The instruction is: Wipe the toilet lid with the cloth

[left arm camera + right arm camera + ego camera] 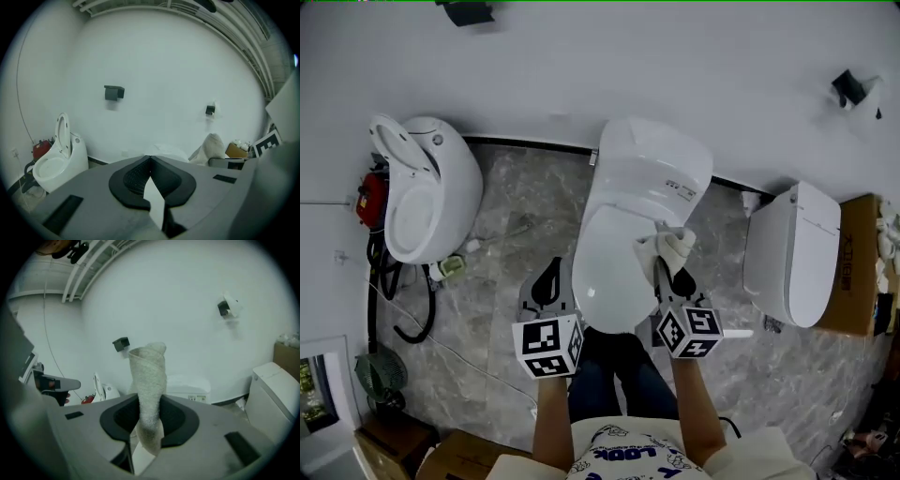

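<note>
The middle toilet has its white lid (623, 253) down, straight in front of me. A cream cloth (667, 247) is pinched in my right gripper (672, 267), which is shut on it over the right part of the lid. In the right gripper view the cloth (147, 392) stands up rolled between the pads, and the toilet tank (187, 389) shows behind it. My left gripper (549, 281) is shut with nothing in it, held just left of the lid's front. The left gripper view shows its pads (136, 180) meeting at the tips and the cloth (212, 146) off to the right.
A second toilet (422, 197) with its seat raised stands to the left, with black hoses (398, 291) and a red object (367, 199) beside it. A third closed toilet (792, 253) and a cardboard box (861, 262) are on the right. Grey marble floor (492, 281) lies between them.
</note>
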`<state>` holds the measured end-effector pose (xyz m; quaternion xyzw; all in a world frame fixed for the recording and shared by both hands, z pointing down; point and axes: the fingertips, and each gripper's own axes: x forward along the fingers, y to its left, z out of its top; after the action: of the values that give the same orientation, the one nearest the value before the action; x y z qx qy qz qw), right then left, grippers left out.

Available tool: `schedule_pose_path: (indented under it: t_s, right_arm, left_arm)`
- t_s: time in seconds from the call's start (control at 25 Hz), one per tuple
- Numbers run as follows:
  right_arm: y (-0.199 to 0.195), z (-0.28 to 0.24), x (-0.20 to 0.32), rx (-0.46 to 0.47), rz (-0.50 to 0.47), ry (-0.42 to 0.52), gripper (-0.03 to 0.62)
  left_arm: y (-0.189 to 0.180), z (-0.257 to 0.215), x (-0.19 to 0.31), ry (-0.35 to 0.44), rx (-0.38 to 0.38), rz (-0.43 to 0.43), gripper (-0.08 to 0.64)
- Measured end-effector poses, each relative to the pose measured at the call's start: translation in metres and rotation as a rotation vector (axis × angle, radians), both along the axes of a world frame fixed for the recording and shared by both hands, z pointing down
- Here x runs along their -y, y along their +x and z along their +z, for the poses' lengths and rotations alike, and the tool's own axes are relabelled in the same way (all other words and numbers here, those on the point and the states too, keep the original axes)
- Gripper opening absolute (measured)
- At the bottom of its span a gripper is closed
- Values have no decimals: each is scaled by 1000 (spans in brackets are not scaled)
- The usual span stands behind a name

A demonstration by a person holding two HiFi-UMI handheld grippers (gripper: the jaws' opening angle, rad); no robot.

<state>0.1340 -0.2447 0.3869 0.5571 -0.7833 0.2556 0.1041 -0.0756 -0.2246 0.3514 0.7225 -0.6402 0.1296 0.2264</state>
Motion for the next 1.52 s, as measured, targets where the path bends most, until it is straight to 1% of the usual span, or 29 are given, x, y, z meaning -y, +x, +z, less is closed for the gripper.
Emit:
schedule_pose_path:
  t_s: [0.12,0.4,0.56,0.72,0.88,1.0,1.28,1.52]
  right_arm:
    - [-1,-59,16,1,-5,122,97]
    - [8,-169,5,-75,-14,296,97]
    - [14,-224,-2,-63,2,384,97]
    - [20,-265,-9,-33,17,449,97]
    - [26,-291,-20,-19,16,492,97]
    - [25,-301,-26,-10,12,509,97]
    - [21,-316,-37,-18,12,529,97]
    - [21,-320,-41,-41,8,533,97]
  left_arm:
    - [-3,-50,10,98,7,-10,3]
    - [0,-152,1,248,31,-26,3]
    - [2,-203,-7,332,45,-31,3]
    - [7,-242,-18,400,56,-34,3]
    - [17,-269,-31,449,63,-33,3]
    - [16,-281,-38,472,72,-35,3]
    - [6,-293,-49,485,74,-51,3]
    - [8,-296,-51,489,66,-46,3]
